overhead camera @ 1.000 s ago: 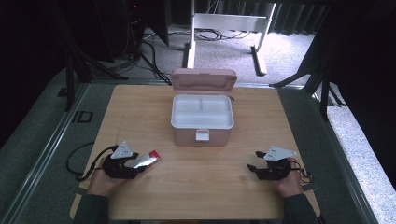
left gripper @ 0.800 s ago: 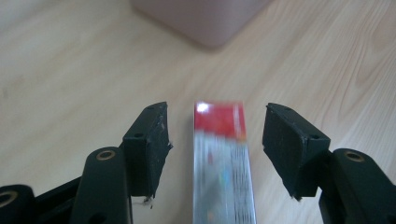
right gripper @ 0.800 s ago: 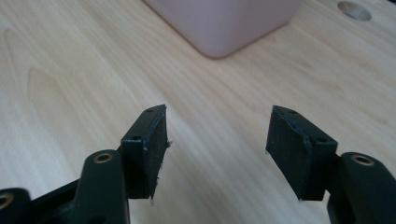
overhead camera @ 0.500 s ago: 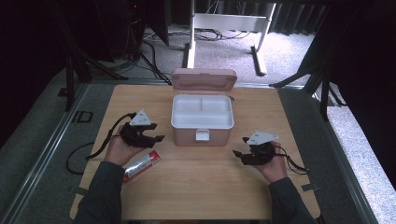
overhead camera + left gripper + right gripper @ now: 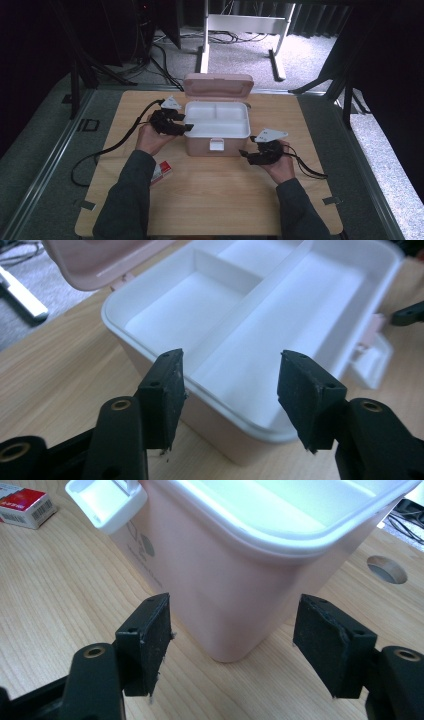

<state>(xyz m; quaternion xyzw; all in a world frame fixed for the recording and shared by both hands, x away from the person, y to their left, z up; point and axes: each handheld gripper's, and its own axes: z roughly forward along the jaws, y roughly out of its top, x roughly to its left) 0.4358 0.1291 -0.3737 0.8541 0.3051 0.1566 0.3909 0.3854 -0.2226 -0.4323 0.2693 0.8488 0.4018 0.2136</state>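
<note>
While the person's left forearm reaches in over the wooden table (image 5: 215, 200), a small red and white carton (image 5: 162, 171) lies flat on the boards just beside that sleeve, well apart from either tool. Farther up and to the right, the left gripper (image 5: 186, 123) hangs at the left end of the pink storage box (image 5: 217, 145). Its jaws stand spread with nothing between the pads, having just been closing a little. Seen from the left gripper view, the left gripper (image 5: 231, 390) has its tips above the near rim of the pink storage box (image 5: 260, 432), and the white inside is split by thin walls into compartments that look empty. At the back, the box's pink lid (image 5: 218, 85) stands open and tilted away from the person. A white latch (image 5: 216, 145) hangs at the middle of the front wall. At the box's front right corner sits the right gripper (image 5: 245, 152), jaws spread wide after just opening further. From the right gripper view, the right gripper (image 5: 232, 645) has one pad on either side of the rounded pink corner, and neither pad presses on it. That same view shows the carton (image 5: 25, 507) lying on the wood past the latch (image 5: 105, 500).
</note>
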